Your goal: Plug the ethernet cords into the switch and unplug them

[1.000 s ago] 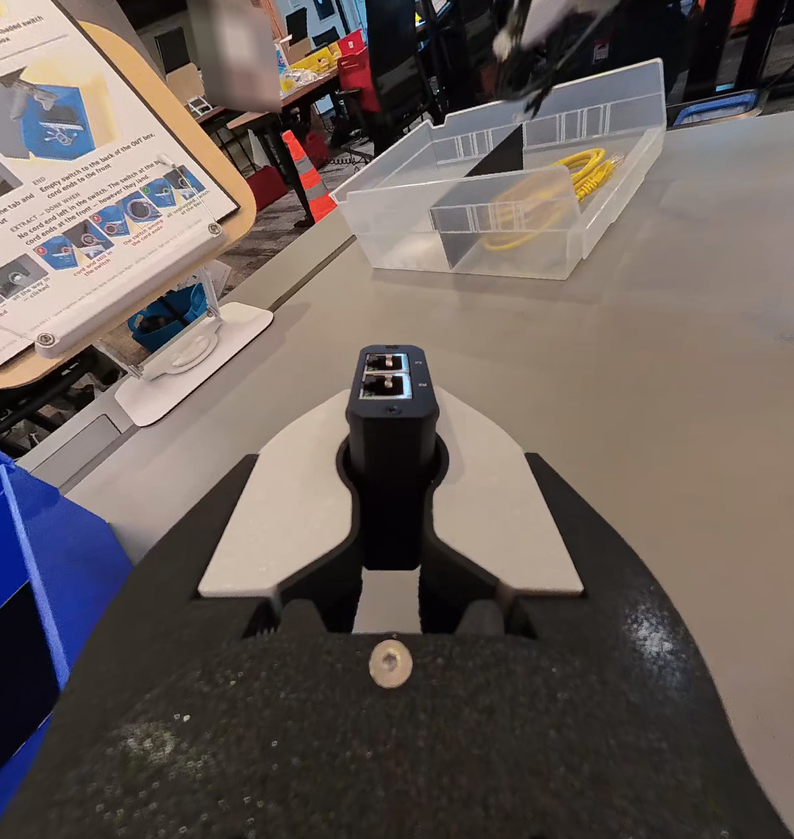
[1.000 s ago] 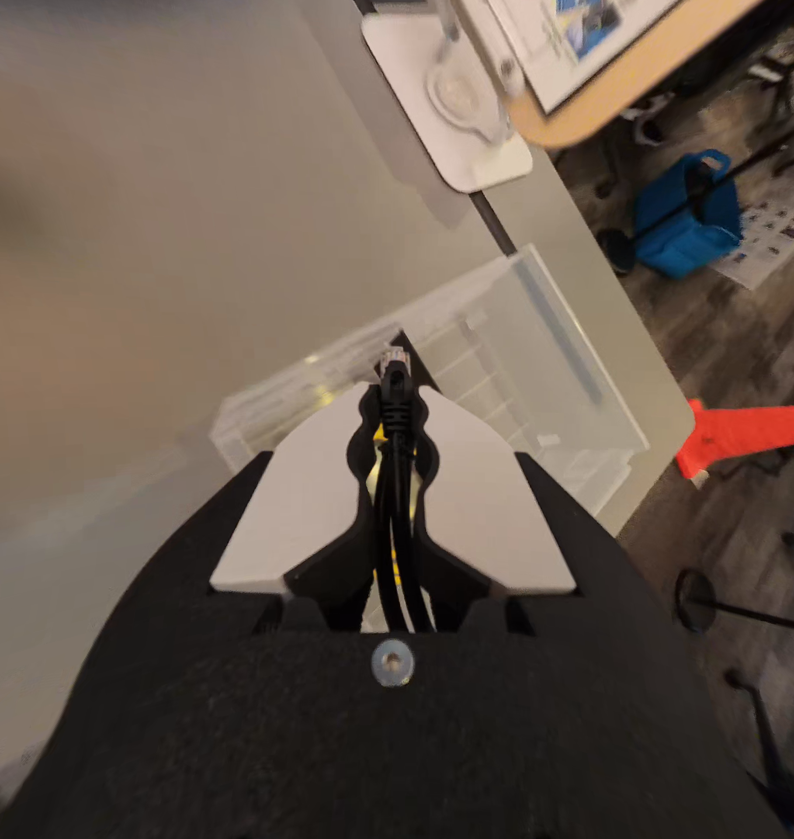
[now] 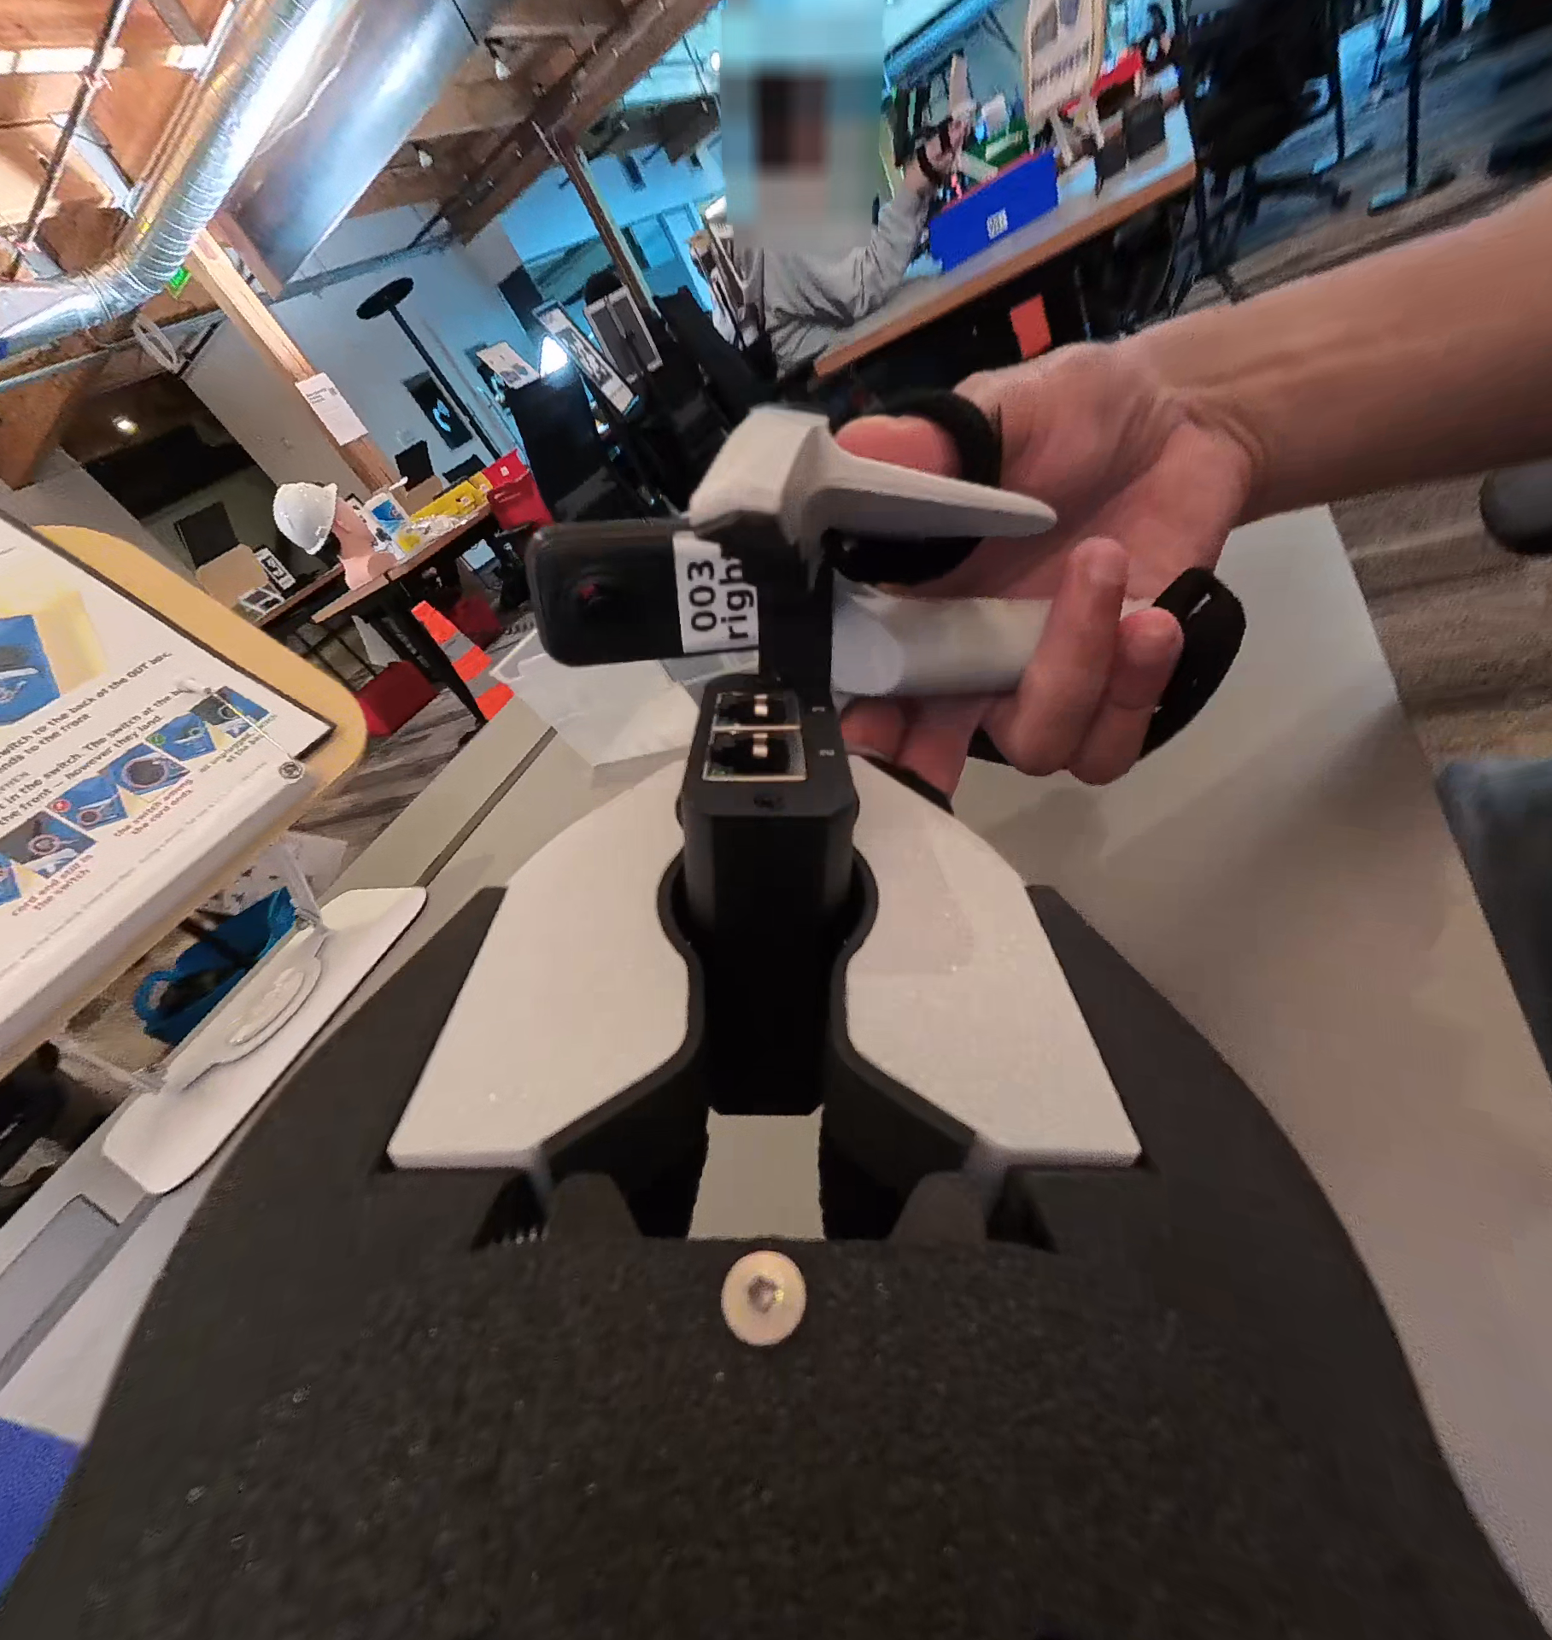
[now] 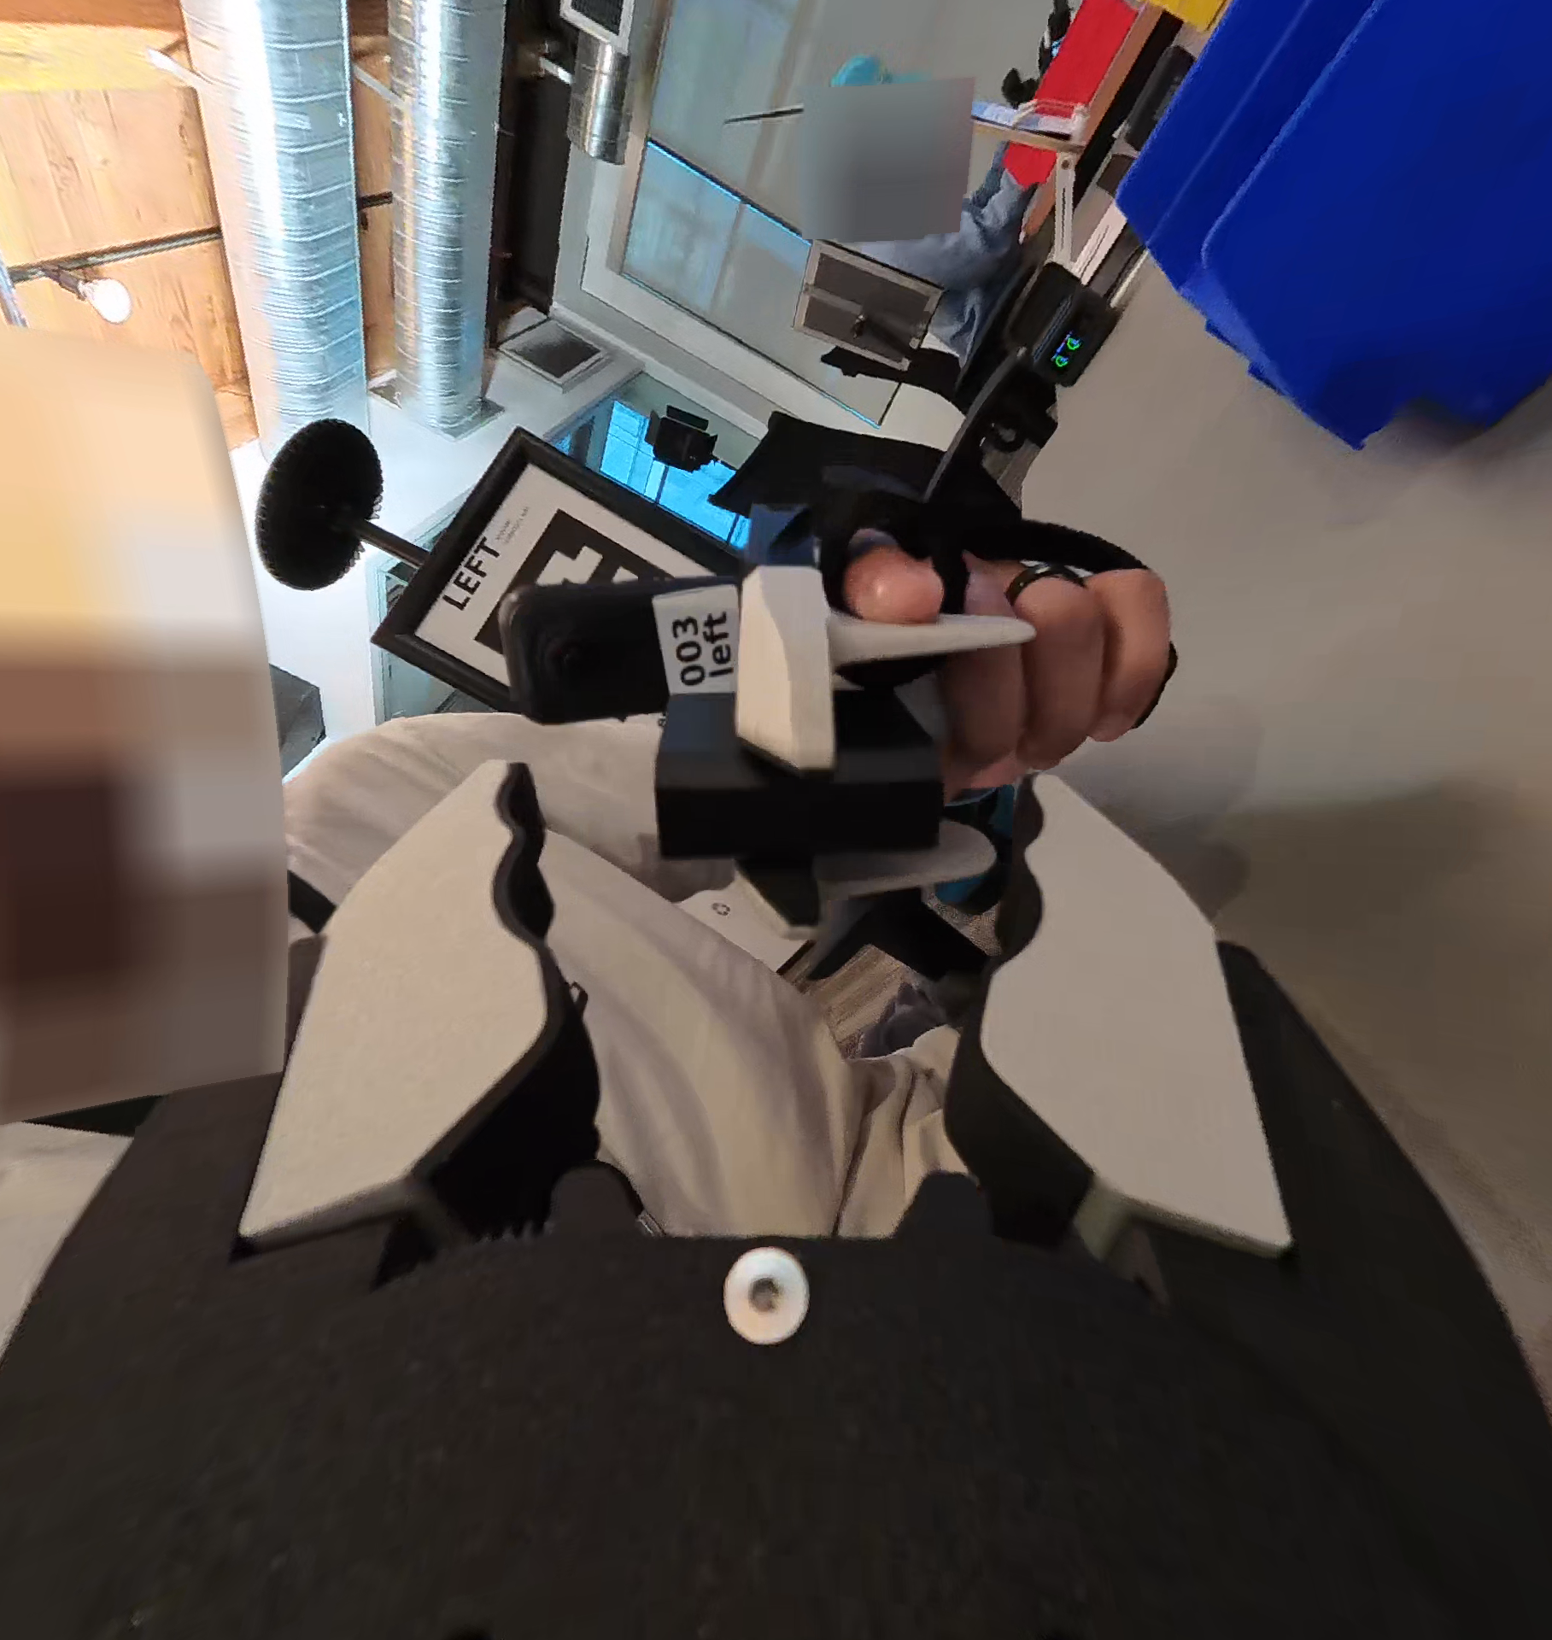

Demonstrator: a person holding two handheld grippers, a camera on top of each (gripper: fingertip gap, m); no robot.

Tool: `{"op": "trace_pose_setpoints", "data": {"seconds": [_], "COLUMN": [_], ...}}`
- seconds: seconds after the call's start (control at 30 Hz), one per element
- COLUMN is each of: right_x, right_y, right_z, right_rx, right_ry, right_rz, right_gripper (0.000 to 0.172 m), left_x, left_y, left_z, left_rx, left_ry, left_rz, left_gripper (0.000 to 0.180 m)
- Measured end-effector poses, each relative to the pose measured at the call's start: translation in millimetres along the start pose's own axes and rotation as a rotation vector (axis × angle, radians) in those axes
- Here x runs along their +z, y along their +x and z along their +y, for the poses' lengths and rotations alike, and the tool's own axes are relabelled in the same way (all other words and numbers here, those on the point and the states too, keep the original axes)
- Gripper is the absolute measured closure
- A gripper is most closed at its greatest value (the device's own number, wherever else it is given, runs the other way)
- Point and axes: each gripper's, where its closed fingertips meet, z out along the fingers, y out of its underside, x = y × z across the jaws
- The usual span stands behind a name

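The left gripper [image 3: 768, 896] pinches a black ethernet switch [image 3: 768, 887] upright between its pads, both pressing its sides; the two ports at the top face the camera, and no cord shows in them. Toward one o'clock from the switch, a hand [image 3: 1091, 568] holds the right gripper's handle above the grey table [image 3: 1242, 932]. In the right wrist view, the right gripper [image 4: 768, 852] stands spread wide and bare, with the left gripper's body [image 4: 799, 799] at twelve o'clock beyond its fingertips.
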Motion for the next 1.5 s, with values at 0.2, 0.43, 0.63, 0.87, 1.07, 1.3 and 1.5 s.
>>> {"op": "trace_pose_setpoints", "data": {"seconds": [0.2, 0.43, 0.63, 0.87, 1.07, 1.3, 1.5], "right_x": [-8, -34, -171, -400, -457, -446, -445], "right_y": [10, 9, -26, -7, 92, 129, 135], "right_z": [10, 2, -74, -159, -158, -136, -136], "right_rx": [-0.021, -0.122, -0.48, -0.178, 0.195, 0.336, 0.283], "right_ry": [-0.014, -0.02, 0.062, 0.075, -0.031, -0.244, -0.281], "right_rz": [0.014, 0.156, 0.855, 1.54, 1.584, 1.665, 1.71], "right_gripper": [0.112, 0.112, 0.112, 0.112, 0.112, 0.112, 0.108], "left_x": [8, 2, -19, -22, -26, -25, -27], "left_y": [7, 8, 11, -3, -10, -1, -9], "left_z": [6, 17, 50, 65, 61, 74, 76], "left_rx": [0.004, -0.085, -0.483, -0.628, -0.56, -0.514, -0.523], "left_ry": [-0.041, -0.154, -0.222, -0.245, -0.249, -0.323, -0.329], "left_rz": [0.007, -0.029, -0.006, -0.016, -0.063, -0.054, -0.097], "left_gripper": [0.155, 0.133, 0.125, 0.125, 0.126, 0.125, 0.122]}}
